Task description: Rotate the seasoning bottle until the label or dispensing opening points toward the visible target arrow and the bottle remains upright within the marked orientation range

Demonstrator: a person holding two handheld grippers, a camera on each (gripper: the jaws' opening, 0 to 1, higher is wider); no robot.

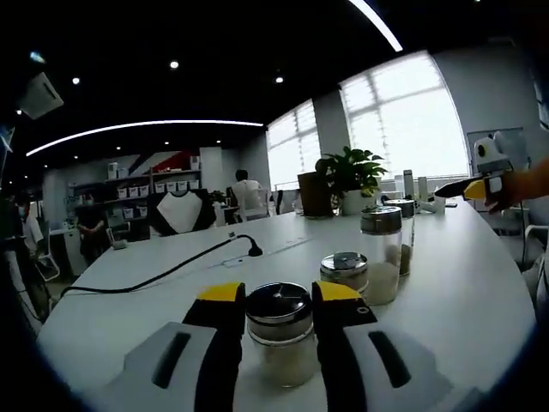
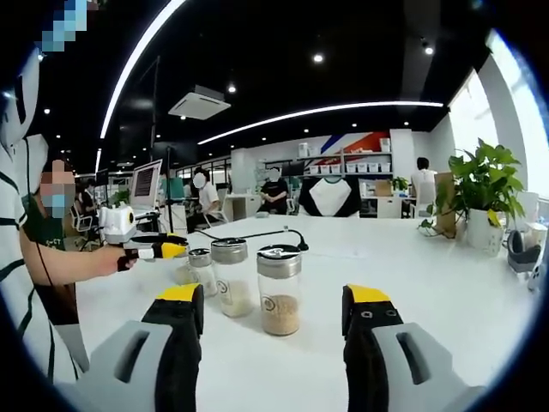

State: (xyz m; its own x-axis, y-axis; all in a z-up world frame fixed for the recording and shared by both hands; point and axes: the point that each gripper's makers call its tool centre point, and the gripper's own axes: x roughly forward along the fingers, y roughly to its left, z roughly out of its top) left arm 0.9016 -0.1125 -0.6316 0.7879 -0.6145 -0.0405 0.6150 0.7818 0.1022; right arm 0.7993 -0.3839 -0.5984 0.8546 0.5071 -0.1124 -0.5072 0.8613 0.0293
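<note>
— Where are you working?
— You're in an open-plan office: a long white table (image 1: 171,257), a dark ceiling with recessed spots and a curved light strip (image 2: 326,110).
— What else marks it?
— At your 12 o'clock in the right gripper view, shelving with storage boxes (image 2: 356,163); at 10 o'clock, a monitor (image 2: 146,183); at 2 o'clock, a potted plant (image 2: 485,184) beside large windows (image 1: 403,120); people at desks.

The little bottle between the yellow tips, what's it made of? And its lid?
The seasoning bottle looks like clear glass, maybe plastic: pale powder shows through. Its lid seems shiny metal, catching ceiling lights. The left gripper brackets it.
</note>
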